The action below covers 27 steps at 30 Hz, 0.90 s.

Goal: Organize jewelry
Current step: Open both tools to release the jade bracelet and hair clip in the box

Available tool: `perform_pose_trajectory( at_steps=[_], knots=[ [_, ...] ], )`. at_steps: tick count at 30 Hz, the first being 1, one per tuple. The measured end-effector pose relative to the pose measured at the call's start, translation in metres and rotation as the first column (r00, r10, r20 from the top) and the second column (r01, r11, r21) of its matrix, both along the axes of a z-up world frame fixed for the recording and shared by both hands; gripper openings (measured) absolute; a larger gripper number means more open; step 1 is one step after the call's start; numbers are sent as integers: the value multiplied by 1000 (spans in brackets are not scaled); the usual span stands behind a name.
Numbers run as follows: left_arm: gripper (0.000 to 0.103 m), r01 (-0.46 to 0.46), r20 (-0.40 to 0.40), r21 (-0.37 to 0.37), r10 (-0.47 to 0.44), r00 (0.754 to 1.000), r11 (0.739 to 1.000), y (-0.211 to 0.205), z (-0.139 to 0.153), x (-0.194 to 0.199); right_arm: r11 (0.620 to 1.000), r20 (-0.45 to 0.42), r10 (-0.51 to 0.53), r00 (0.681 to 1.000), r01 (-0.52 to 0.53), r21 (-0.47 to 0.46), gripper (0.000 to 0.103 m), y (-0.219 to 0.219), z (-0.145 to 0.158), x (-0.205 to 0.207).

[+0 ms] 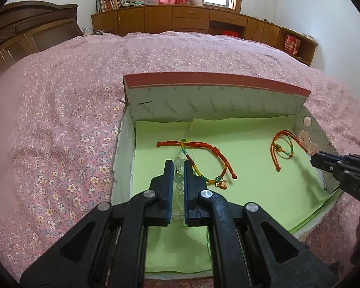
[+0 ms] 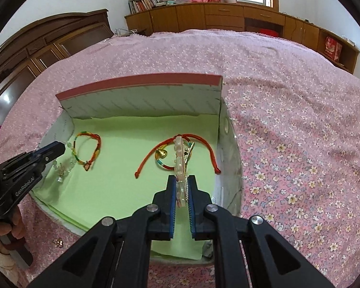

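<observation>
An open box (image 1: 216, 81) lined with green paper (image 1: 242, 175) sits on the bed. Inside lie two red-and-rainbow cord bracelets: one with a gold charm (image 1: 196, 158) on the left, another (image 1: 282, 148) on the right. My left gripper (image 1: 178, 164) hangs over the left bracelet, shut on a pale green bead bracelet (image 1: 177, 176). My right gripper (image 2: 181, 180) is shut on a pink bead bracelet (image 2: 178, 153) above the right cord bracelet (image 2: 156, 160). In the right wrist view the left gripper (image 2: 61, 147) shows at the box's left wall, with its beads (image 2: 62, 170) dangling.
The box's lid (image 2: 139, 84) stands up at the far side. A pink flowered bedspread (image 1: 60, 132) surrounds the box. A small gold item (image 2: 58, 242) lies on the bedspread by the near left corner. A hand (image 2: 2, 235) holds the left gripper. Wooden cabinets (image 1: 180, 19) line the far wall.
</observation>
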<state>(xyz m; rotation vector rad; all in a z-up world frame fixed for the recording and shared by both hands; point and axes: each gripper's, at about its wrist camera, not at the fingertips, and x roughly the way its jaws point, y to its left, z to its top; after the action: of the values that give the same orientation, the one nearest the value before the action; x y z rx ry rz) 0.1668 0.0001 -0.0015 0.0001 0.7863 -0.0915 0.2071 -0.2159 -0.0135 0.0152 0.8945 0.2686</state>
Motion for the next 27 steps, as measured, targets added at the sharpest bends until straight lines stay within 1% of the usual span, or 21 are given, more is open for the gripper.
perform_pose_trajectory(
  at_steps=[4, 7, 9, 10, 11, 12, 13, 16, 20, 27],
  knots=[
    [0, -5, -11, 27, 5, 1000, 1000, -2, -3, 4, 1000, 8, 9, 1000, -9, -12, 11, 3, 1, -1],
    [2, 5, -19, 35, -4, 1000, 999, -5, -3, 5, 1000, 11, 9, 1000, -9, -11, 12, 4, 1, -1],
    [7, 5, -24, 30, -4, 1000, 1000, -5, -2, 5, 1000, 15, 8, 1000, -8, 3, 13, 2, 2, -1],
    [13, 4, -24, 25, -4, 1000, 1000, -6, -1, 4, 1000, 19, 8, 1000, -8, 7, 15, 1, 3, -2],
    [19, 4, -22, 19, -3, 1000, 1000, -5, 0, 3, 1000, 26, 8, 1000, -9, 12, 18, 1, 4, -3],
    [22, 2, -20, 11, -2, 1000, 1000, -5, 1, 1, 1000, 35, 9, 999, -10, 19, 21, 0, 6, -5],
    [24, 1, -18, 2, -1, 1000, 1000, -4, 3, 0, 1000, 42, 10, 999, -11, 25, 25, -1, 8, -6],
    [26, 1, -14, -18, -2, 1000, 1000, -1, 10, -6, 999, 65, 7, 998, -10, 48, 28, -3, 17, -11],
    [28, 7, 15, -34, -7, 1000, 999, 2, 23, -16, 996, 96, -7, 995, -2, 93, 32, -7, 29, -19],
    [30, 36, 73, -51, -32, 997, 998, -4, 50, -40, 991, 145, -19, 989, -1, 132, 33, -10, 51, -43]
  ],
)
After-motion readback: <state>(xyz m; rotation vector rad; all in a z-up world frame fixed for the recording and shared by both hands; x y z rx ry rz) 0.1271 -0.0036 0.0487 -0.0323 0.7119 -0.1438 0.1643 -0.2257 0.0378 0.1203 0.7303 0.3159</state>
